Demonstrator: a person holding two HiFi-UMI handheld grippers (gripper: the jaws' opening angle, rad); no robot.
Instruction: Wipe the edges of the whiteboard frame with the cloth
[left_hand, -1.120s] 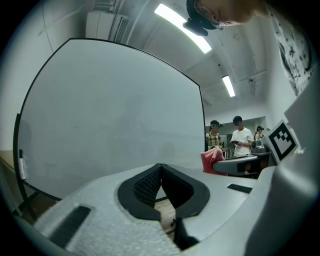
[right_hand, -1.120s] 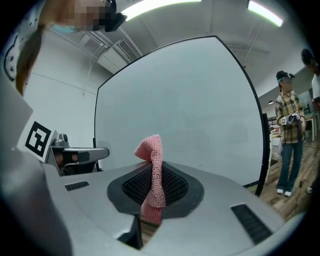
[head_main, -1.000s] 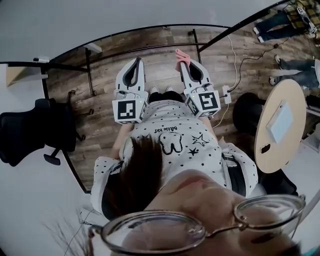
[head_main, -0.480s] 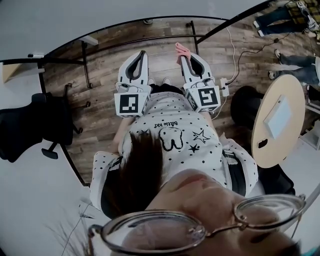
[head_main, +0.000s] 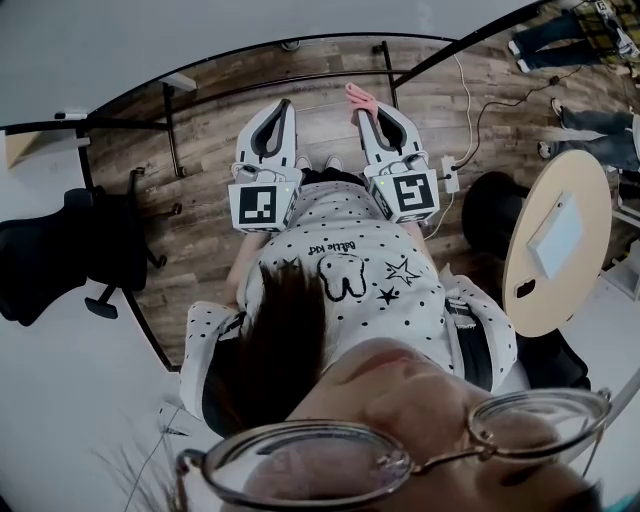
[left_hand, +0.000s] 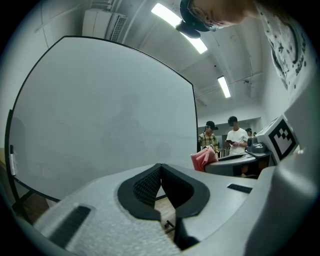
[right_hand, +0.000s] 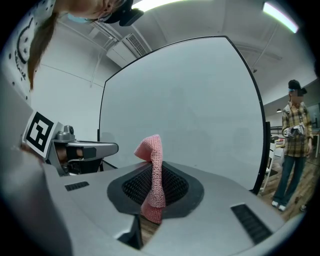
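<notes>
Right gripper (right_hand: 155, 176) is clamped on the pink knitted cloth (right_hand: 152, 147), with a tuft poking past the tips. Left gripper (left_hand: 161, 172) is closed, empty. I judge the cloth light, soft and floppy: best gripped near its fold. The black whiteboard frame (right_hand: 263, 150) stands ahead, apart from the cloth.

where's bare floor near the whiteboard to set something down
Bare wood floor lies between the whiteboard stand's legs. The left is crowded by the black office chair; the right by the power strip, its cables and the round table.
</notes>
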